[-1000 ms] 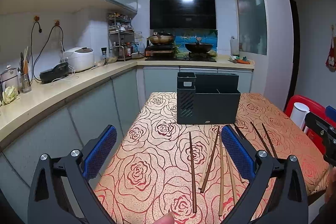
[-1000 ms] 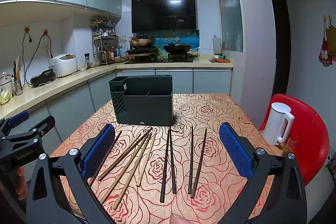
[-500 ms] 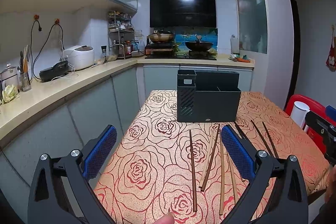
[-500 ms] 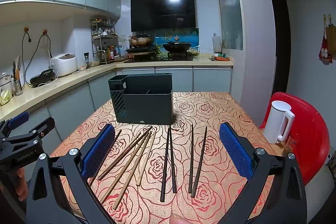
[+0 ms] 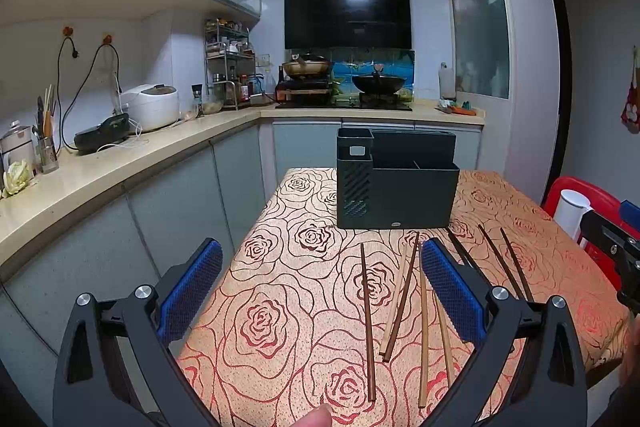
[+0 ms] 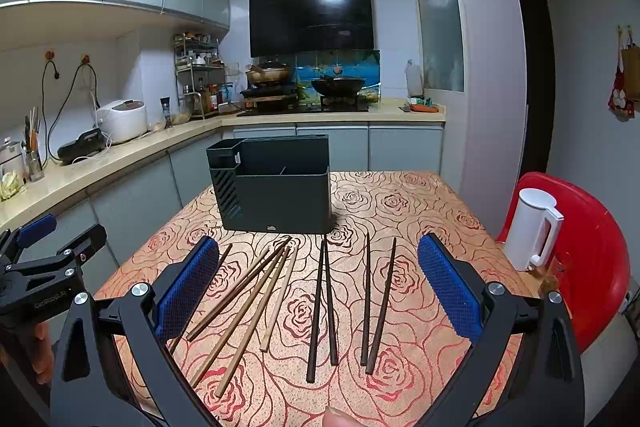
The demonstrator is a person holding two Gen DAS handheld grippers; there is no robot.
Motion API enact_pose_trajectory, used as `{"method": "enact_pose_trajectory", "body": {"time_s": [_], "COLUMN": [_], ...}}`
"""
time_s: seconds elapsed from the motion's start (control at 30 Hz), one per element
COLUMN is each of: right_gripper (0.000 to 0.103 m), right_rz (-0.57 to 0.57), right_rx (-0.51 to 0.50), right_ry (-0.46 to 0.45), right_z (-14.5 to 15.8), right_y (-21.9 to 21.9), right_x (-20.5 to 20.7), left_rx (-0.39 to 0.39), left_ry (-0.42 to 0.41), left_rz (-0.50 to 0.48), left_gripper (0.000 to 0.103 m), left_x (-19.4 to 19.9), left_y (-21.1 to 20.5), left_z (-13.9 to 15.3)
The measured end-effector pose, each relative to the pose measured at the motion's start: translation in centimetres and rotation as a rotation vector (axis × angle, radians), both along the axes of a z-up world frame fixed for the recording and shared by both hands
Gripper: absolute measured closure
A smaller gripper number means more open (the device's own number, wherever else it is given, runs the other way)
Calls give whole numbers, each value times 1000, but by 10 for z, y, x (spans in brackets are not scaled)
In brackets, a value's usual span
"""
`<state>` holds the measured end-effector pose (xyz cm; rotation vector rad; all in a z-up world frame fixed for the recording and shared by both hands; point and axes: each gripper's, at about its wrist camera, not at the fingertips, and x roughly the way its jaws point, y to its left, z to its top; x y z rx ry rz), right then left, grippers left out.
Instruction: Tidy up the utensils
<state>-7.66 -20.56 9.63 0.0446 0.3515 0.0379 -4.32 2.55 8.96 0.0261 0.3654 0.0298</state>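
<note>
**Waiting chopsticks, dark holder**

Standing on the rose-patterned table [image 6: 420,211], the dark utensil holder [image 6: 280,195] shows divided compartments; contents cannot be seen. Light wooden chopsticks [image 6: 248,303] and dark chopsticks [image 6: 324,303] lie before it. Left gripper [image 5: 320,291] and right gripper [image 6: 318,291] both spread wide, holding nothing.

the left gripper [image 6: 60,259] body carries grey lettering reading "genrobot.ai". the small badge on the utensil holder [image 6: 276,187] is illegible.
</note>
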Motion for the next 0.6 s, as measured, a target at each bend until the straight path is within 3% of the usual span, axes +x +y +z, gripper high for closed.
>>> {"method": "enact_pose_trajectory", "body": {"time_s": [0.6], "right_gripper": [6], "right_rz": [-2], "right_rx": [-1], "right_ry": [12], "right_z": [-3], "right_y": [0], "right_x": [3], "left_rx": [11], "left_ry": [29], "left_rz": [3], "left_gripper": [7], "left_x": [7], "left_y": [-1], "left_z": [-6]}}
